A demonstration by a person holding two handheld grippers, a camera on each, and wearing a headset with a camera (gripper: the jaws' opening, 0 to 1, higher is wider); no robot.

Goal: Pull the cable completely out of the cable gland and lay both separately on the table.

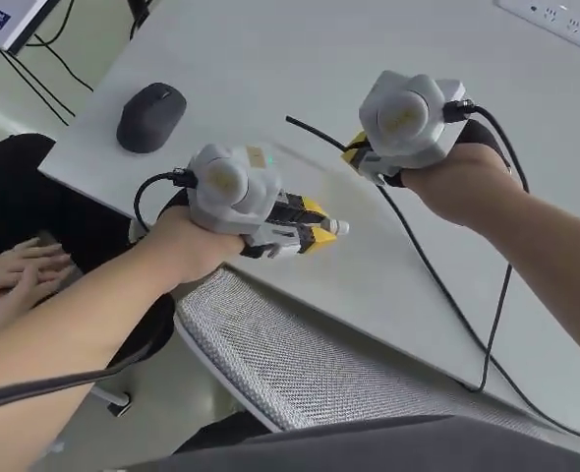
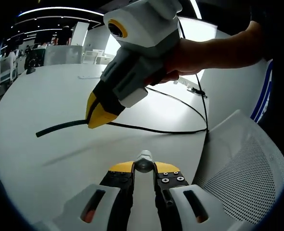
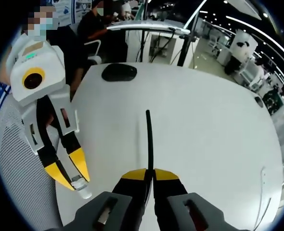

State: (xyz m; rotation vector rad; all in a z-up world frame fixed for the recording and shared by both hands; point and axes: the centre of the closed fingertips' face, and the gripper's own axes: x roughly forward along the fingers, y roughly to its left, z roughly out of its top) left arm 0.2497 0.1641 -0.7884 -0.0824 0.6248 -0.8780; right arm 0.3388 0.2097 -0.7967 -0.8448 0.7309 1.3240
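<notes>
The left hand-held gripper (image 2: 143, 167) clamps the cable gland (image 2: 143, 160). The right hand-held gripper (image 3: 150, 172) pinches the black cable (image 3: 149, 139), clear of the gland. The head view places both right of the mouse (image 1: 151, 116), above the surface (image 1: 270, 69).

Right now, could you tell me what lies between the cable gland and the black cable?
Just bare table: the head view shows an open gap between the cable gland, in the left tool, and the cable, in the right tool.

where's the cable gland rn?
In the head view, the small grey-white cable gland sits clamped in the left gripper's jaws, above the white table's near edge, clear of the black cable.
</notes>
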